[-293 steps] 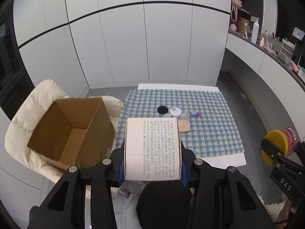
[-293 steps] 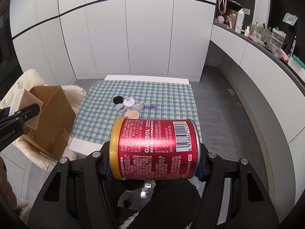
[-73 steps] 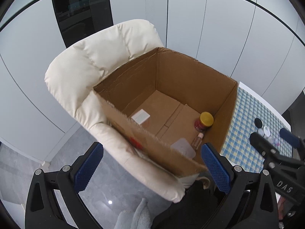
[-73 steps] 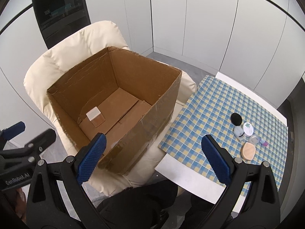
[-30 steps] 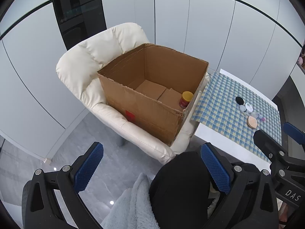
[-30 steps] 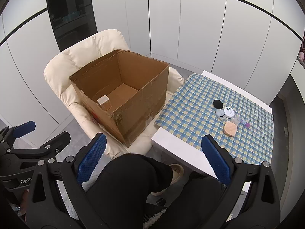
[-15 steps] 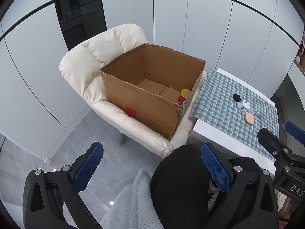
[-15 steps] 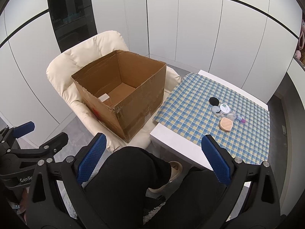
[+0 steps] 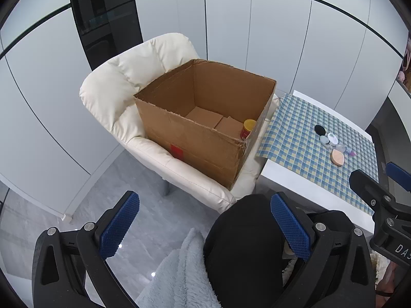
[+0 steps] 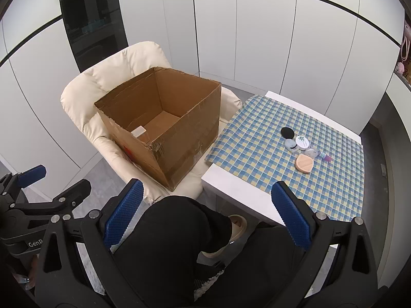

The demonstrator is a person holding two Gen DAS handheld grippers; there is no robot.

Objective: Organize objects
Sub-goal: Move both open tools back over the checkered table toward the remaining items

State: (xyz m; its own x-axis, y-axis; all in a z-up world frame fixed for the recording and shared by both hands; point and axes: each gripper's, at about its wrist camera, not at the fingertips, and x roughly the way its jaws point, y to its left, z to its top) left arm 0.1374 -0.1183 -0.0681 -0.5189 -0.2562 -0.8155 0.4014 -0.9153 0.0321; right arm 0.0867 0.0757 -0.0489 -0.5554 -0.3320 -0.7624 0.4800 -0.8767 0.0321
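Note:
An open cardboard box (image 9: 200, 138) (image 10: 179, 143) rests on a cream armchair (image 9: 123, 95) (image 10: 87, 92). Inside it stands a red can with a yellow lid (image 9: 248, 127), and a white carton (image 10: 139, 130) lies on its floor. On the checked tablecloth (image 9: 303, 151) (image 10: 259, 154) sit a black lid (image 10: 287, 132), a white jar (image 10: 302, 142), a clear small bottle (image 10: 314, 152) and a peach puff (image 10: 304, 163). My left gripper (image 9: 204, 227) and right gripper (image 10: 205, 217) are both open and hold nothing, pulled well back above the person's black-clad knees.
White cabinet panels close off the back, with a dark glass oven column (image 9: 102, 20) behind the armchair. The white table (image 10: 231, 187) stands right of the chair. A grey fleece sleeve (image 9: 179, 274) and a slippered foot (image 10: 233, 231) lie below the grippers.
Both grippers, which held the white carton and the red can earlier, are now empty with those items in the box. Over the last second both cameras have drawn back and the box looks smaller.

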